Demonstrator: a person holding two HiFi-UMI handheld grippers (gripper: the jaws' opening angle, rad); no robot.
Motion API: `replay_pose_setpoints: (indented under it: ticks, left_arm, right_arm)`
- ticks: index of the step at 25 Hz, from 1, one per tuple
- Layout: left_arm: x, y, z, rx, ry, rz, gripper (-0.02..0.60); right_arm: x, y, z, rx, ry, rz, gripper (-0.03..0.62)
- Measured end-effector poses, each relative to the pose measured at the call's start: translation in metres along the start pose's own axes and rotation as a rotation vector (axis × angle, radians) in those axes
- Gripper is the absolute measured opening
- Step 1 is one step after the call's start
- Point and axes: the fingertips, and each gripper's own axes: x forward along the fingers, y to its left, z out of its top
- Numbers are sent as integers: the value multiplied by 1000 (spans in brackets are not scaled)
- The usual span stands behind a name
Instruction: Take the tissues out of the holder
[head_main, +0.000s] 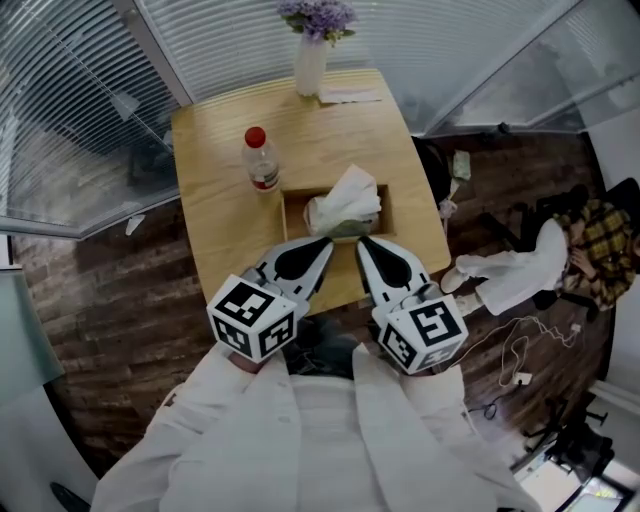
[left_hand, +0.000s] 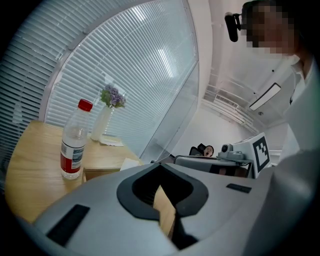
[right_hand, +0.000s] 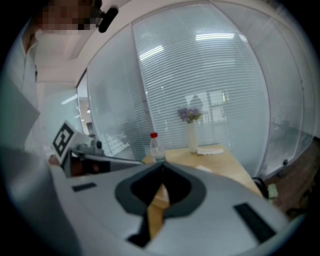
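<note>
You are holding the left gripper (head_main: 326, 241) and the right gripper (head_main: 361, 241) side by side, their tips near the near wall of the holder (head_main: 293, 207) on the table (head_main: 215, 225). Both pairs of jaws are pressing together, pinching nothing. The tissues (head_main: 345, 198) are sitting in the holder, a white tuft sticking up. A bottle (head_main: 260, 160) is standing just beyond the holder's left corner.

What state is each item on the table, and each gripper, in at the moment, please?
Holder: on the table, open-topped.
Tissues: in the holder, sticking out the top.
Bottle: upright, capped.
Vase: upright, holding purple flowers.
Left gripper: shut, empty.
Right gripper: shut, empty.
</note>
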Motion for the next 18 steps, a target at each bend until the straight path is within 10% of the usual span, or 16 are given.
replay_pose_setpoints:
  ticks: [18]
  left_arm:
    - [11, 28, -18, -68, 25, 16, 5]
  right_arm:
    - [37, -14, -29, -39, 140, 59, 12]
